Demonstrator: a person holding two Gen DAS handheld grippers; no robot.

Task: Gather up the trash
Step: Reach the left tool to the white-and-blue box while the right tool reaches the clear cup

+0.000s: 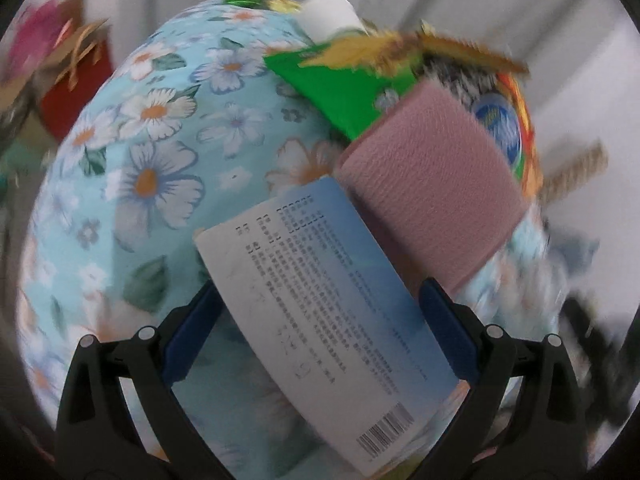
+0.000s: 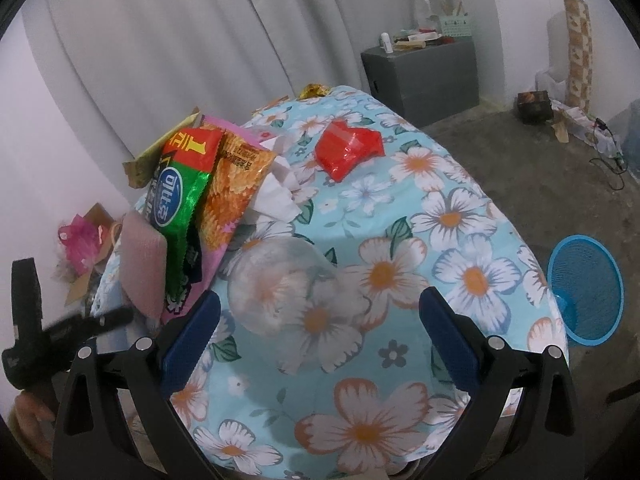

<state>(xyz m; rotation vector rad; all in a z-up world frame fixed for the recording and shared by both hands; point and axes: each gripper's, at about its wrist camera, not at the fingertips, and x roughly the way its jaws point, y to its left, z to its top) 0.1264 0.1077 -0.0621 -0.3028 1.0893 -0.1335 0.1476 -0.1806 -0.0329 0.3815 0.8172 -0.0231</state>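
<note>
A blue-white printed packet (image 1: 332, 312) lies tilted between the left claw's (image 1: 320, 332) blue pads. A pink sponge (image 1: 432, 196), snack wrappers (image 2: 208, 204) and red wrapper (image 2: 348, 150) lie on the floral tabletop (image 2: 400, 280).

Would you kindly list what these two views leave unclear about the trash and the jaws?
- Left wrist view: whether the jaws grip the blue-white packet or only frame it; blur and angle hide the contact.
- Left wrist view: items behind the pink sponge are smeared by motion blur.
- Right wrist view: the clear plastic piece is see-through, so its shape is unclear.
- Right wrist view: the blue basket's contents cannot be seen.
</note>
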